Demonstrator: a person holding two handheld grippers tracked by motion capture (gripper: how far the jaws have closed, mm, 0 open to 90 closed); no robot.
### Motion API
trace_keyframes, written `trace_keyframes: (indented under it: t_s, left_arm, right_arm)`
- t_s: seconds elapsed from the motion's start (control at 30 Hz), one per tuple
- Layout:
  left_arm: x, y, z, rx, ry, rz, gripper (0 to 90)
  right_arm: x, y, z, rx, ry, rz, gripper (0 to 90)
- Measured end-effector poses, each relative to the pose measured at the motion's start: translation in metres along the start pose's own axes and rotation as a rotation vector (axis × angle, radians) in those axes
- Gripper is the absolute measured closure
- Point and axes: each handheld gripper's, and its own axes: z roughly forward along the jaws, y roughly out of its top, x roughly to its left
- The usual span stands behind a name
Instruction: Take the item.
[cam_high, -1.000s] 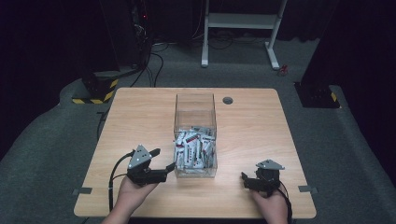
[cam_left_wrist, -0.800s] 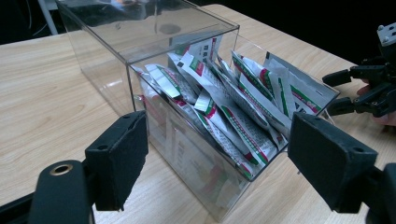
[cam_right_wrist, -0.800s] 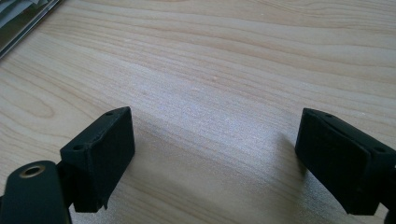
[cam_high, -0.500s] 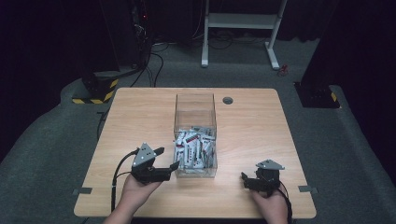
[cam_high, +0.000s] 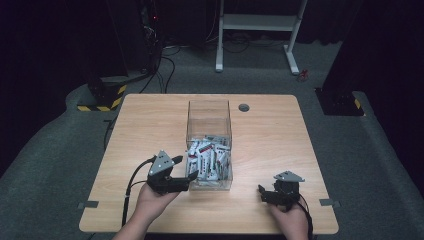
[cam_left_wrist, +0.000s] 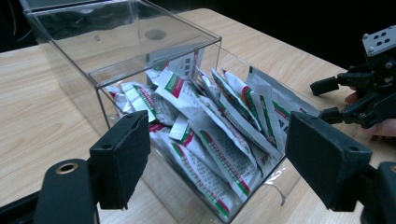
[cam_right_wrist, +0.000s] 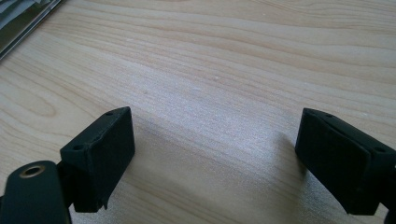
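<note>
The left tool (cam_high: 192, 176) has lifted and swung toward the clear plastic box (cam_high: 209, 120) at the middle of the tabletop (cam_high: 150, 120), jaws spread wide, likely reaching for the sachets (cam_left_wrist: 205, 135) heaped inside. The right tool (cam_high: 262, 193) rests at 5 o'clock, jaws also apart, empty. Sachet print is illegible; the lower sachets are buried.

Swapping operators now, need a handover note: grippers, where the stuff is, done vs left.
Left gripper: open, empty, at the near left corner of the clear box, aimed at the sachets.
Right gripper: open, empty, low over bare table right of the box.
Sachets: all piled in the box's near end; none on the table.
Done: nothing picked yet.
Left: probably reach in and grasp a sachet.
</note>
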Motion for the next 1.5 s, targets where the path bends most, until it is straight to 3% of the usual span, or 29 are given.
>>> trace_keyframes:
  t_s: [0.77, 1.03, 1.3, 1.5]
  left_arm:
    - [-0.004, 0.007, 0.023, 0.027, -0.018, -0.002, 26.2]
    - [-0.005, 0.008, 0.03, 0.044, -0.003, 0.01, 28.1]
    - [-0.005, 0.007, 0.037, 0.068, 0.008, 0.006, 32.3]
    - [-0.006, 0.006, 0.04, 0.078, 0.022, 0.005, 42.4]
  right_arm:
    - [0.0, 0.0, 0.0, 0.001, 0.002, 0.0, 11.6]
    - [0.0, 0.0, 0.0, 0.001, 0.003, -0.001, 11.6]
    - [0.0, 0.0, 0.0, 0.001, 0.004, 0.0, 11.6]
    - [0.0, 0.0, 0.0, 0.001, 0.004, 0.0, 11.6]
